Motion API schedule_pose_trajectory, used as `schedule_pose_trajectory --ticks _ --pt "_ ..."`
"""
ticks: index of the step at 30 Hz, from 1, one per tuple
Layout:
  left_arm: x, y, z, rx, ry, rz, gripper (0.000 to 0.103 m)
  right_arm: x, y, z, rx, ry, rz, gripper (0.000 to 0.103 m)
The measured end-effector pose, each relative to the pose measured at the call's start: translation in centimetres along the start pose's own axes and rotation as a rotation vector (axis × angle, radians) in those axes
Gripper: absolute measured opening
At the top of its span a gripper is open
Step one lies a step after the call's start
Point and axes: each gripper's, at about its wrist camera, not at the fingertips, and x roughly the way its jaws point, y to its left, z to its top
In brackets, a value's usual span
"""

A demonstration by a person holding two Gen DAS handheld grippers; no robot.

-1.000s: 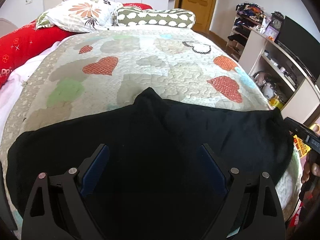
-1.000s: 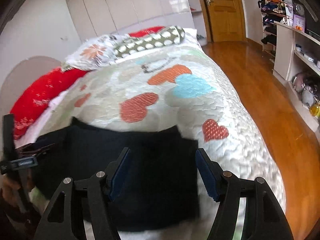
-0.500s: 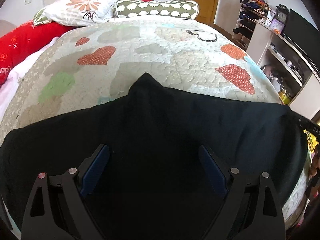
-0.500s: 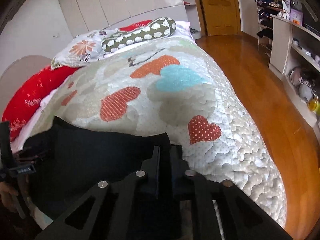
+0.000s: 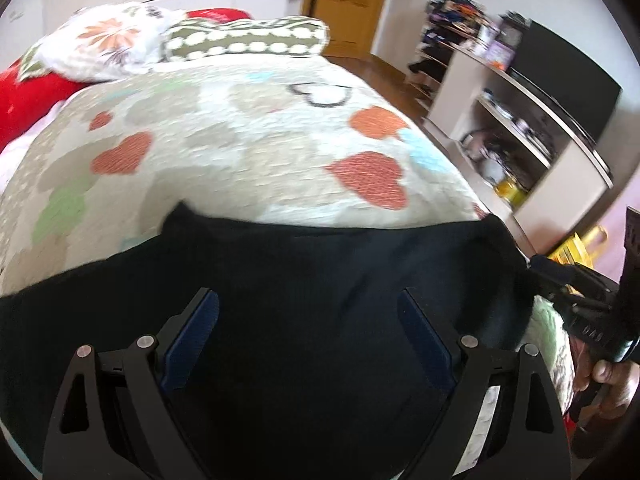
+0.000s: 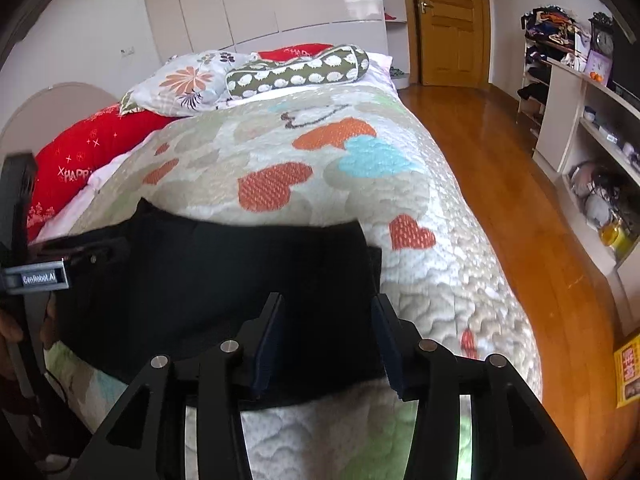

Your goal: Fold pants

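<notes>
Black pants [image 5: 320, 280] lie spread across the near end of the bed on a heart-patterned quilt [image 5: 260, 152]. They also show in the right wrist view [image 6: 240, 268], with their right edge near the bed's side. My left gripper [image 5: 308, 320] is open, hovering over the middle of the pants with nothing between its blue pads. My right gripper [image 6: 328, 328] is open over the pants' right edge and holds nothing. The right gripper also shows at the right of the left wrist view [image 5: 580, 300], and the left gripper at the left of the right wrist view [image 6: 40, 276].
Pillows [image 6: 296, 72] and a red blanket [image 6: 92, 152] lie at the head of the bed. A wooden floor [image 6: 520, 200] runs along the bed's right side, with shelves [image 6: 592, 128] and a door [image 6: 448, 24] beyond. A yellow packet [image 6: 628, 372] lies on the floor.
My right gripper was shut half a second ago and has opened over the pants' right edge. My left gripper stayed open while its view swung to the right.
</notes>
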Motion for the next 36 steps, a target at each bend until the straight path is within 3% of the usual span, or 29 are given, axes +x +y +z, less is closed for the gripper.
schedule_pose_trajectory --ticks 2,9,15,22,28,36 --pt "0.5 -1.4 0.4 0.039 0.011 -0.014 0.091 0.7 -0.5 -0.9 0.002 0.037 -0.022 0.047" --pt "3.4 -6.3 2.5 0.156 0.071 -0.104 0.091 -0.2 -3.1 -2.4 0.123 0.028 0.074 0.056" --pt "7.3 -10.4 4.8 0.251 0.149 -0.221 0.091 -0.1 -3.4 -2.9 0.155 0.046 0.13 0.067" --pt "10.0 -13.2 5.5 0.346 0.195 -0.246 0.091 0.5 -3.3 -2.8 0.17 0.045 0.177 0.073" --pt "11.5 -14.4 6.1 0.358 0.217 -0.301 0.091 1.6 -3.1 -2.7 0.188 0.038 0.209 0.073" --pt "12.3 -16.0 5.3 0.434 0.19 -0.285 0.091 2.4 -3.0 -2.8 0.214 0.0 0.227 0.069"
